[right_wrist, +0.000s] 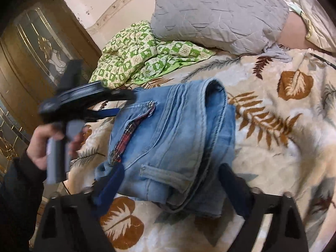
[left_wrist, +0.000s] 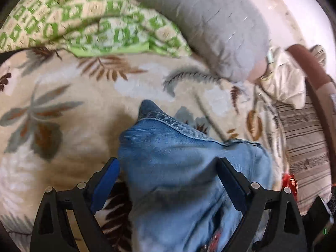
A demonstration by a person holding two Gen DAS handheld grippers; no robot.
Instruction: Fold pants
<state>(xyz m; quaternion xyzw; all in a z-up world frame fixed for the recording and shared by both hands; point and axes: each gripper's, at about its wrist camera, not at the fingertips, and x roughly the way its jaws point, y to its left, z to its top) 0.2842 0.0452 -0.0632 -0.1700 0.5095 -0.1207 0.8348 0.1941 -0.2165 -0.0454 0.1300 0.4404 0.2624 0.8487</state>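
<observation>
Light blue jeans (right_wrist: 172, 126), folded into a compact bundle, lie on a leaf-patterned bedspread (right_wrist: 273, 147). A pocket with red lining faces up. My right gripper (right_wrist: 172, 174) hovers at the bundle's near end, its fingers spread on either side of the denim without pressing it. In the left wrist view the jeans (left_wrist: 189, 142) fill the gap between the wide-apart fingers of my left gripper (left_wrist: 168, 166), and the hem points away. From the right wrist view, the left gripper (right_wrist: 126, 103) sits at the bundle's left edge, held by a hand (right_wrist: 42, 147).
A grey quilted pillow (right_wrist: 220, 14) and a crumpled green checked blanket (right_wrist: 134, 58) lie at the far side of the bed. A brown door with glass panels (right_wrist: 35, 48) stands to the left. Striped fabric (left_wrist: 304, 147) and a brown rail (left_wrist: 308, 69) edge the bed on the right.
</observation>
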